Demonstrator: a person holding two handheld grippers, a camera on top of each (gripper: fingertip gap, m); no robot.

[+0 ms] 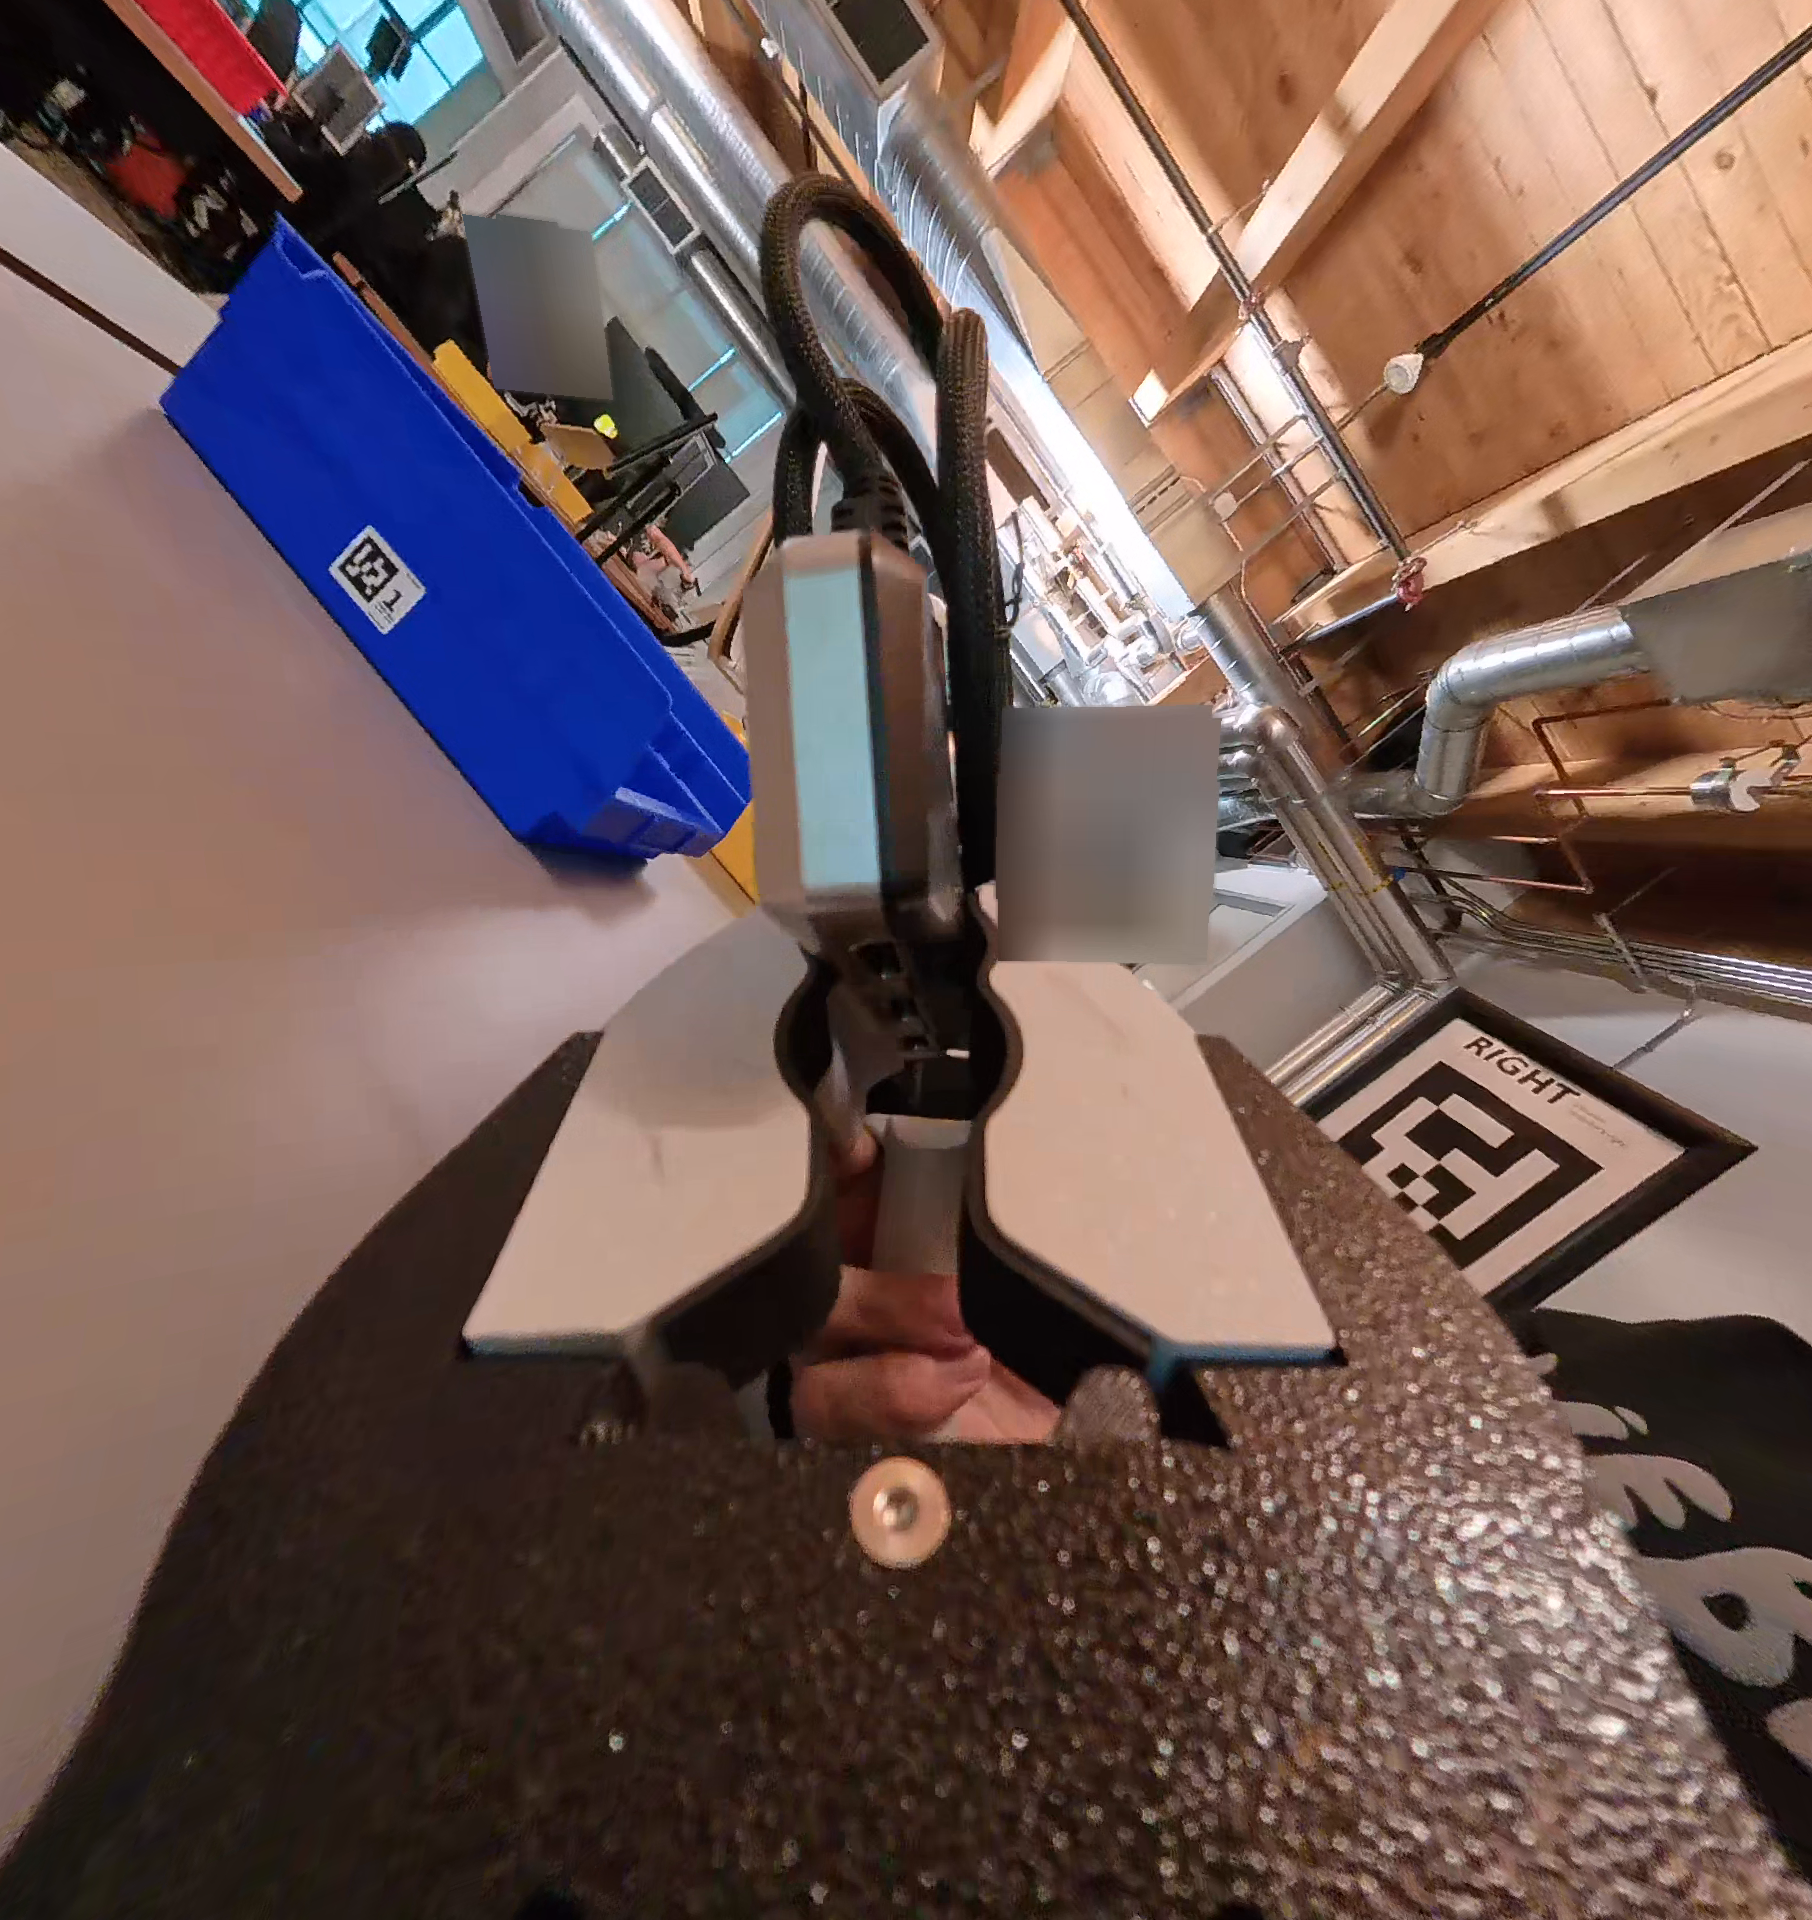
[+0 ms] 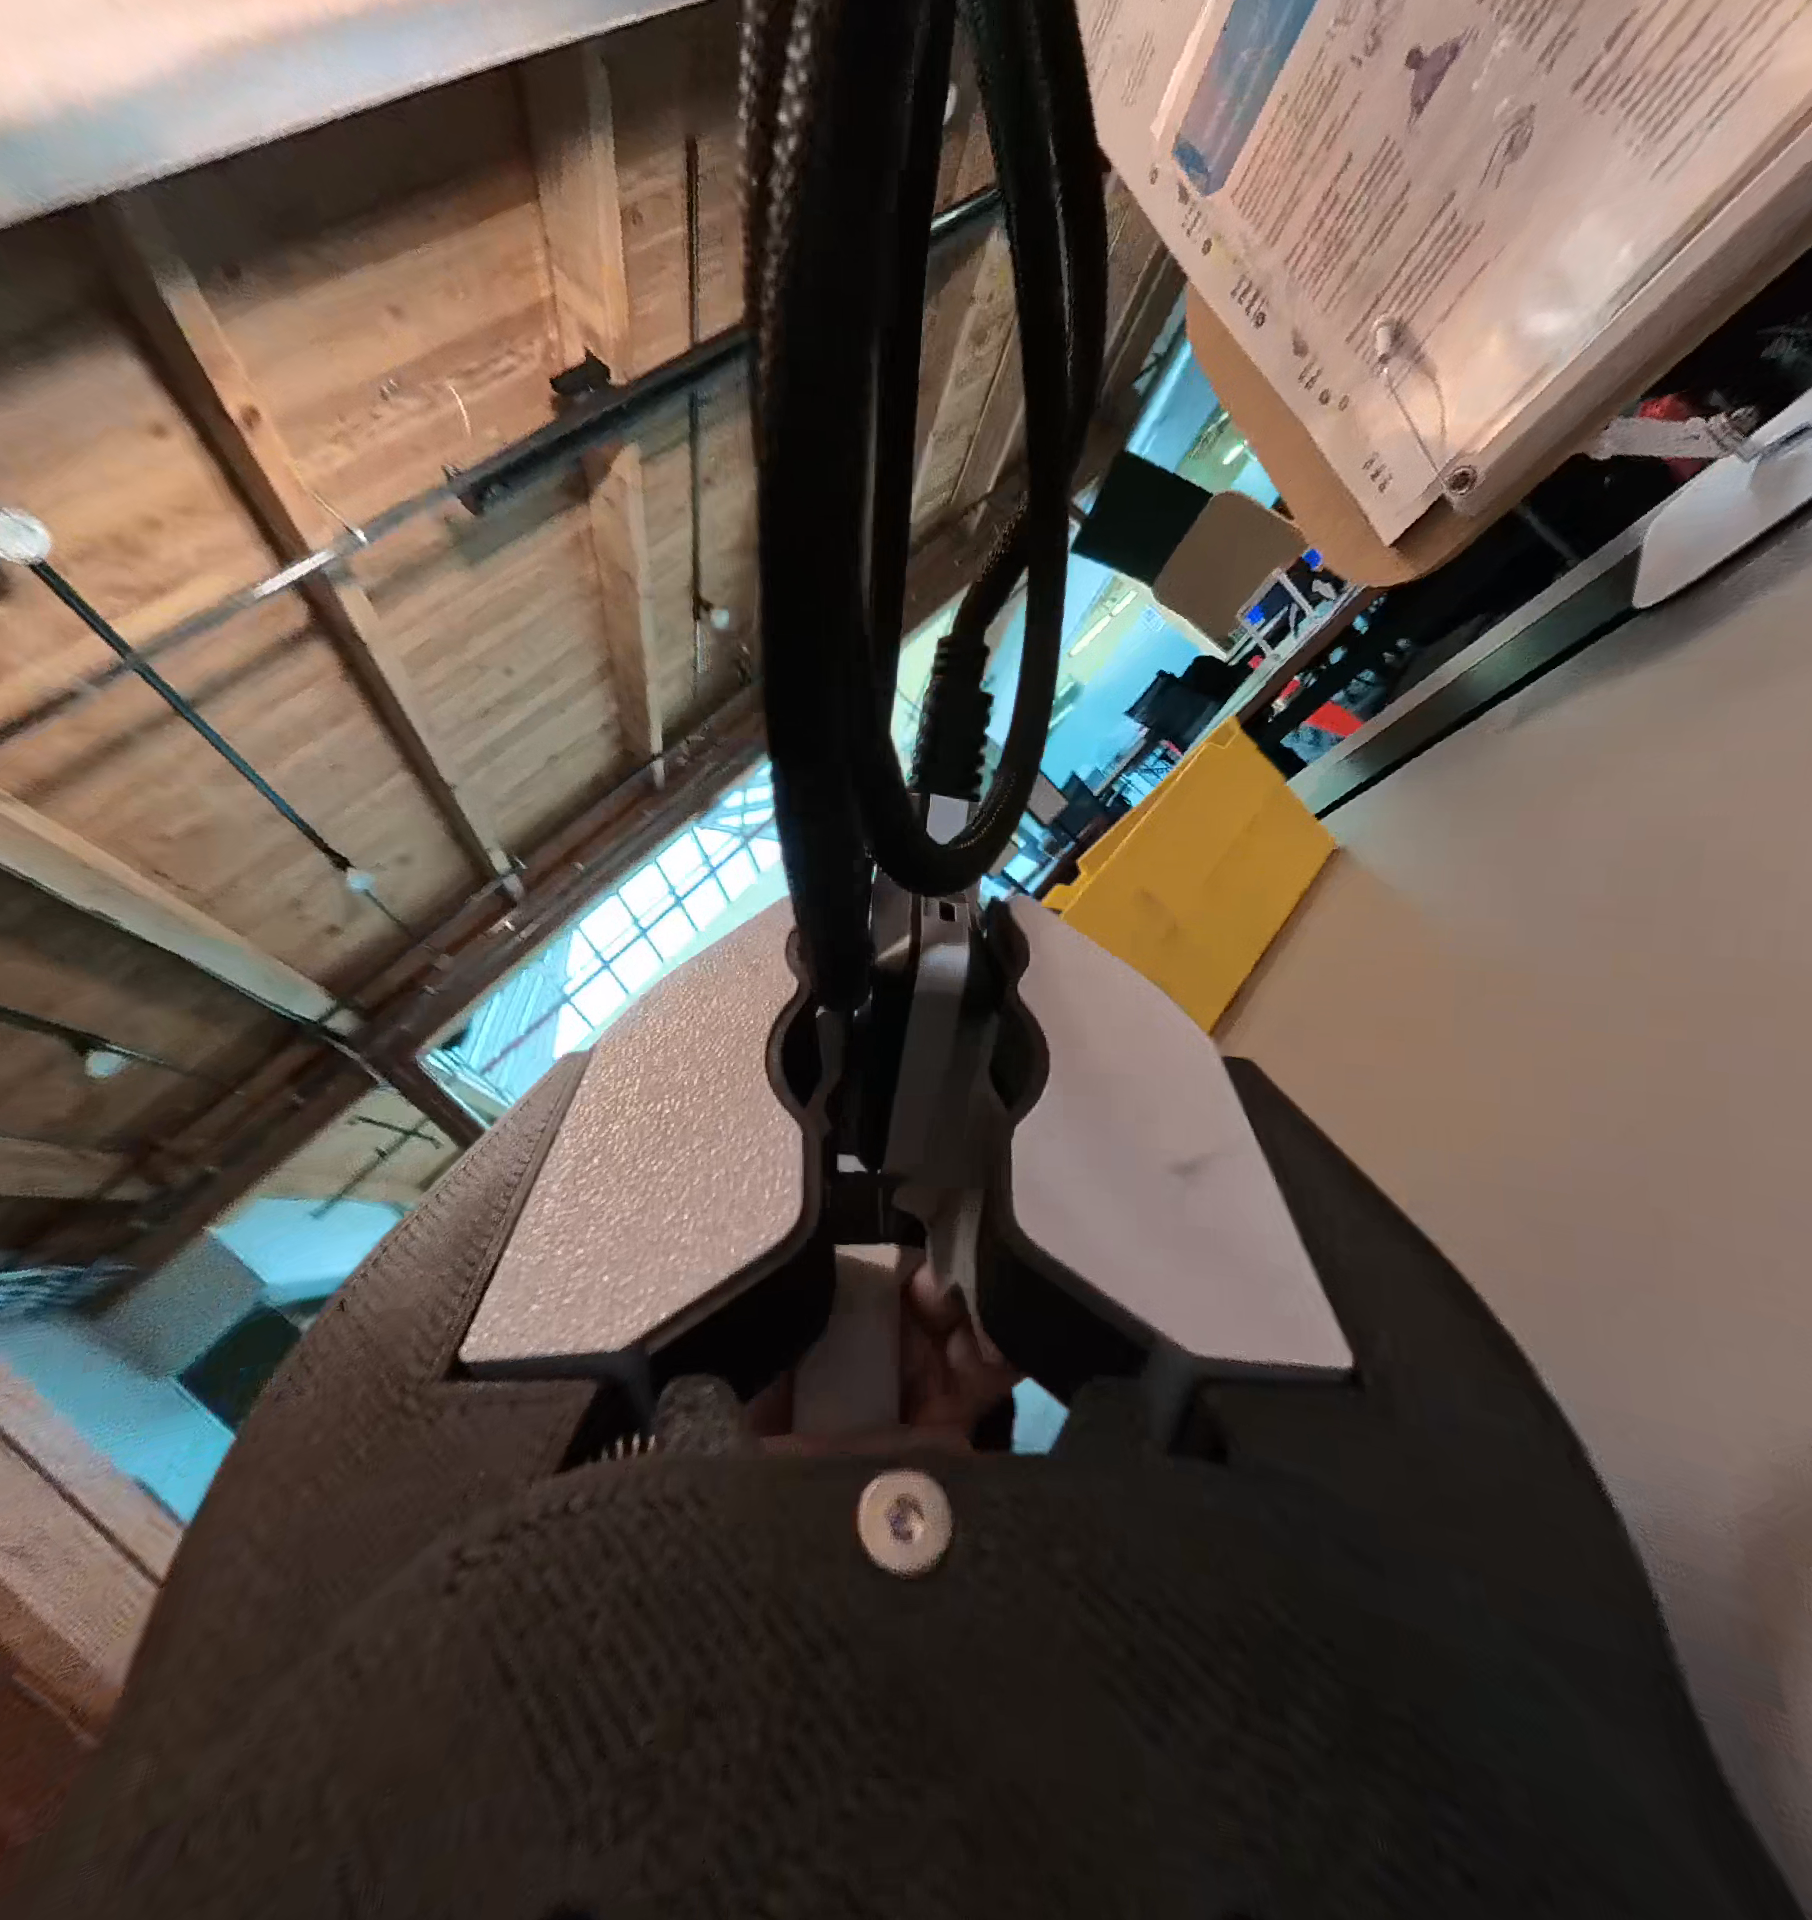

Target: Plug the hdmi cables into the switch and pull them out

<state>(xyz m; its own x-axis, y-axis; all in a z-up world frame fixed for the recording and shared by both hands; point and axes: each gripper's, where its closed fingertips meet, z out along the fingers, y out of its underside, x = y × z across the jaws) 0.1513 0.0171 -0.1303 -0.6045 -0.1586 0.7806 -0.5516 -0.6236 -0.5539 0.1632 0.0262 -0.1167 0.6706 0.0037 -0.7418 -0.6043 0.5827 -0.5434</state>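
Observation:
My left gripper (image 1: 897, 966) is shut on the lower end of the grey HDMI switch (image 1: 840, 727), which stands up past the fingertips. Black connector parts and a grey piece sit between the fingers; I cannot tell them apart. A black braided HDMI cable (image 1: 959, 436) enters the switch's top and loops above it. My right gripper (image 2: 902, 935) is shut on a grey plug body (image 2: 933, 1081). A black cable strand (image 2: 829, 623) runs beside it, and a black-collared plug (image 2: 949, 727) sits just above. Cable loops (image 2: 1027, 416) hang in front. The right gripper's marker plate (image 1: 1453, 1143) shows at lower right of the left wrist view.
Both views tilt up at a wooden ceiling with pipes. A blue bin (image 1: 445, 582) stands on the pale table (image 1: 154, 935). A yellow bin (image 2: 1193, 862) stands at the table's edge (image 2: 1608, 1039). A printed sheet on a brown board (image 2: 1453, 208) hangs at upper right.

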